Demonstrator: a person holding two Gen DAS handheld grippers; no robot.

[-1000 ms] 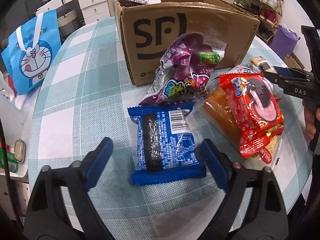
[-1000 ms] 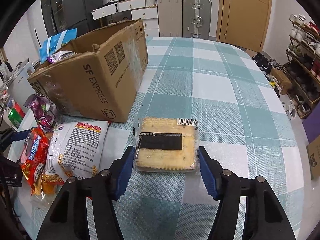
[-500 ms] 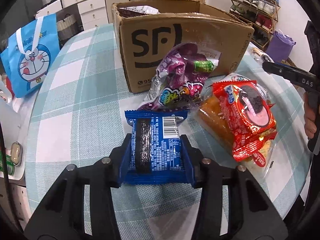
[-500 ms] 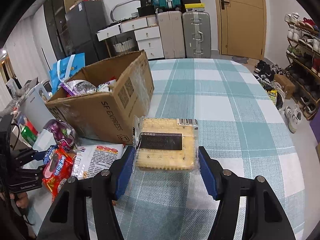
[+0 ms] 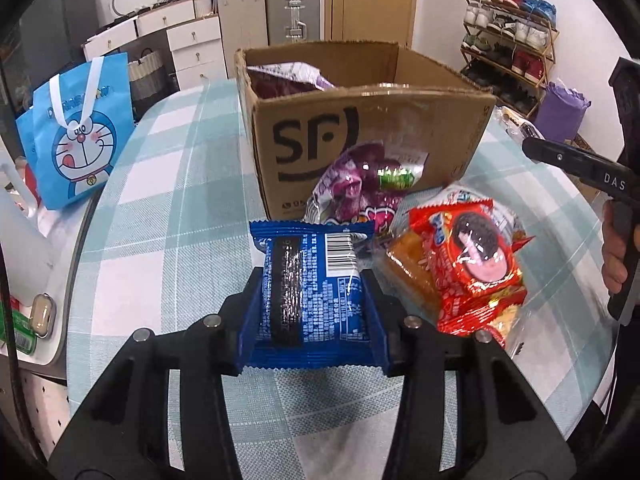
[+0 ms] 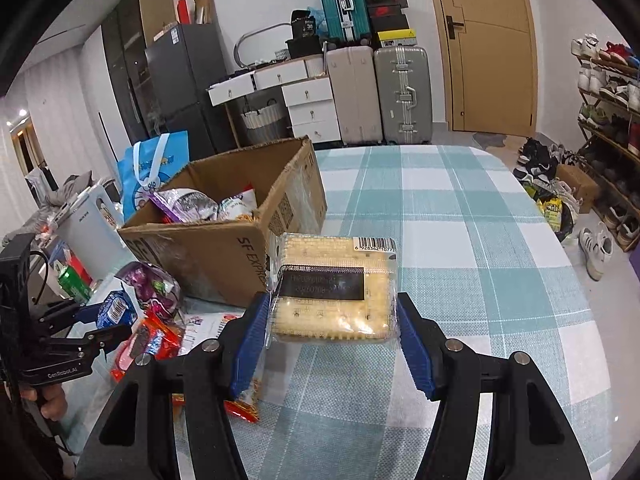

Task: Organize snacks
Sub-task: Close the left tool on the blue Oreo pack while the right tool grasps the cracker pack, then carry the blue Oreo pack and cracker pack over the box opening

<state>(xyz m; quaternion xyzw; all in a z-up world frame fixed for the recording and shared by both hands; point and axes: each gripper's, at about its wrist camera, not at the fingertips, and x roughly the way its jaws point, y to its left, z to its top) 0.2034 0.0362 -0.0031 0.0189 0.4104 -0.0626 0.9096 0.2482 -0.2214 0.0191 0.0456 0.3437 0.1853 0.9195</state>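
Observation:
My left gripper (image 5: 312,304) is shut on a blue cookie packet (image 5: 314,292) and holds it above the checked table (image 5: 168,208). Just beyond stands an open cardboard box (image 5: 368,136) marked SF, with a purple candy bag (image 5: 360,188) leaning on its front. A red cookie packet (image 5: 476,264) lies to the right over an orange snack (image 5: 408,272). My right gripper (image 6: 334,320) is shut on a clear pack of square crackers (image 6: 334,292), raised off the table to the right of the box (image 6: 224,240), which holds several snack bags.
A blue cartoon tote bag (image 5: 76,136) stands off the table's left side. A white printed snack bag (image 6: 208,322) lies by the red packet (image 6: 148,340). Drawers, suitcases (image 6: 400,96) and a shoe rack (image 6: 608,92) line the room behind. The table's right half (image 6: 480,240) is bare cloth.
My left gripper went from wide open around the blue packet to shut on it and lifted it. The right gripper rose with the cracker pack, bringing the box's inside into view.

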